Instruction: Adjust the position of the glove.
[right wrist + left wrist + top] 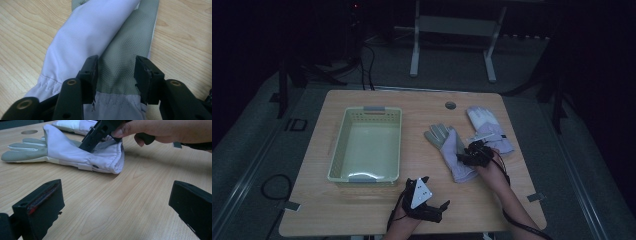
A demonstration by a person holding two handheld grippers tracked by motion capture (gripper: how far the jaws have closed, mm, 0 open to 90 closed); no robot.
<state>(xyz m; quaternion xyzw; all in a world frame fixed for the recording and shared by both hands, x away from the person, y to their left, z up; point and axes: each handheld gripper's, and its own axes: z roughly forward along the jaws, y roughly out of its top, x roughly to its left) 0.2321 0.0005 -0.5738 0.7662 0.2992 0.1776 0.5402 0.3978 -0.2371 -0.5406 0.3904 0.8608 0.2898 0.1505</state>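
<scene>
A lilac and grey glove [451,150] lies flat on the wooden table [362,205], fingers pointing away, folded over along its length. My right gripper [466,154] is lowered onto its wrist end. In the right gripper view the gripper [116,67] is open, its jaws straddling the grey textured palm [120,47] beside the lilac fold. My left gripper [435,191] hovers near the table's front edge, open [115,195] over bare wood, facing the glove [75,152] and the right gripper [95,137]. A second glove [487,127] lies just behind the first.
A pale green plastic basket [339,150] stands at the table's left middle with nothing in it. A round cable hole [450,105] sits near the far edge. A metal frame [452,30] stands on the floor beyond the table.
</scene>
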